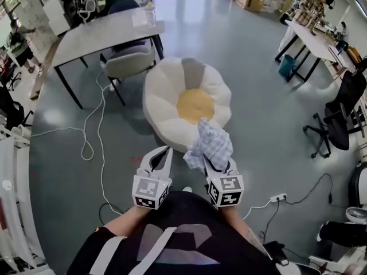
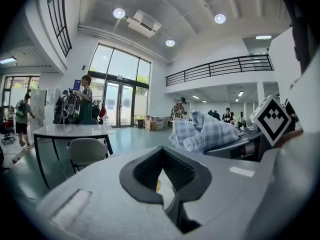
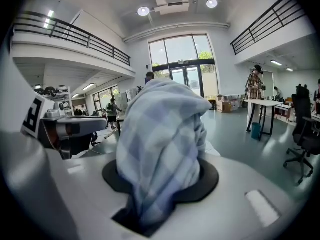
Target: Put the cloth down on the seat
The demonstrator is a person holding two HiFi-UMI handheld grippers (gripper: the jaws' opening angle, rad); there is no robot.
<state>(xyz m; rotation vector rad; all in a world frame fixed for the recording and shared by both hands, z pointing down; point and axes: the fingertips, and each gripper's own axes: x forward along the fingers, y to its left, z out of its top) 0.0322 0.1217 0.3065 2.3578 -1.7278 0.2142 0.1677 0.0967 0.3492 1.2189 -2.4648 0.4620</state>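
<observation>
With the checked blue-and-white cloth point(image 1: 209, 145) bunched up and clenched in my right tool point(image 1: 217, 166), I am standing over the flower-shaped seat point(image 1: 166, 90), which is lying on the grey floor point(image 1: 258, 113) just ahead of me. By my reckoning the task is sitting about halfway. The cloth is in hand and lifted, but no part of it is resting on the seat yet. What is remaining, as I am judging it, is to reach out over the cushion, lower the cloth onto it and let the jaws go.

The cloth is rising from between the right tool's jaws and spilling up and forward past their tips, so that in the right gripper view it is covering most of the gap. In the head view its top is overlapping the near white petals, just short of the yellow centre point(image 1: 195, 105), and it is hanging in the air, not lying there.

My left tool point(image 1: 161, 156) is hovering just beside the right one, its jaws standing a little apart with nothing between them. A sliver of the seat is showing through the slit. The cloth is sitting off to that tool's right, apart from it
</observation>
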